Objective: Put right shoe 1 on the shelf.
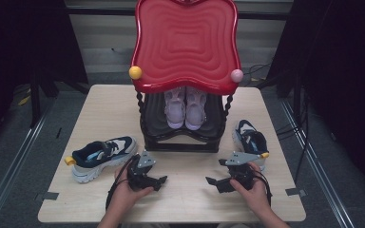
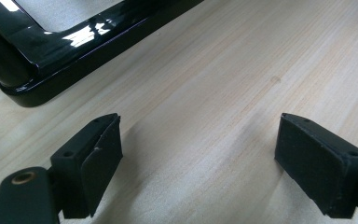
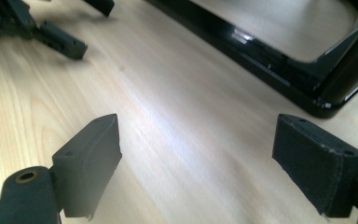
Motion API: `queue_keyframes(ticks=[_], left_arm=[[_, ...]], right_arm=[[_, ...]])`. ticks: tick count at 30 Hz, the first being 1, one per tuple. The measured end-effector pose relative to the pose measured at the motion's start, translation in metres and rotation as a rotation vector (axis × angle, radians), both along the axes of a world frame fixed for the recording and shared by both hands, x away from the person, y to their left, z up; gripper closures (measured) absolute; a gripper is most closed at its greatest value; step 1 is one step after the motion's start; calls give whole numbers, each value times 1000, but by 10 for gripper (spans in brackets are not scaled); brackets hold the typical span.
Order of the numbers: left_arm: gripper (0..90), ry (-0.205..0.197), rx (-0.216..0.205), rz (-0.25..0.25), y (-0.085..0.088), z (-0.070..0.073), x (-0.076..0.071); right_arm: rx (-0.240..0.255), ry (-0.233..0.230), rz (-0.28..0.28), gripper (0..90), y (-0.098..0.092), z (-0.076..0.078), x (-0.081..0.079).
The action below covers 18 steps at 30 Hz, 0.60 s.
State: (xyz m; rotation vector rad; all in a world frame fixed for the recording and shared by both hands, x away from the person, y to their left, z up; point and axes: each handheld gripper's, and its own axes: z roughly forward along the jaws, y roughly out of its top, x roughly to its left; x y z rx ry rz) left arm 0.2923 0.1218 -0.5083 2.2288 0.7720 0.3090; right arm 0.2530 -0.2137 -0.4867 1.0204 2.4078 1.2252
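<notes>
A navy and white sneaker [image 1: 103, 156] lies on its sole at the table's left, toe toward the rack. Another navy sneaker [image 1: 250, 140] stands at the right, beside the rack's leg. A pair of pale lilac shoes [image 1: 185, 108] sits on the black lower shelf of the rack [image 1: 180, 142]. Both hands rest near the table's front edge. My left gripper [image 1: 160, 182] points right and my right gripper [image 1: 213, 184] points left, facing each other. In the left gripper view the left gripper [image 2: 198, 154] is open over bare wood. The right gripper [image 3: 196, 158] is open too, with nothing between its jaws.
The rack carries a big red wavy tray top [image 1: 185, 42] with a yellow knob [image 1: 135, 72] and a pink knob [image 1: 236, 75]. Its glossy black base [image 2: 51, 46] lies just beyond both grippers, also the base [image 3: 284, 60]. The light wooden table [image 1: 185, 204] drops off at the front.
</notes>
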Motion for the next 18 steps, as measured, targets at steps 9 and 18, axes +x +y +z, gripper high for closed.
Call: queue_keyframes(ticks=[9,18], left_arm=[[141,1,-1,0,0,0,0],[141,1,-1,-1,0,0,0]], right_arm=[[-47,17,10,145,-9,-10,-4],[-89,25,22,146,-13,-18,-4]])
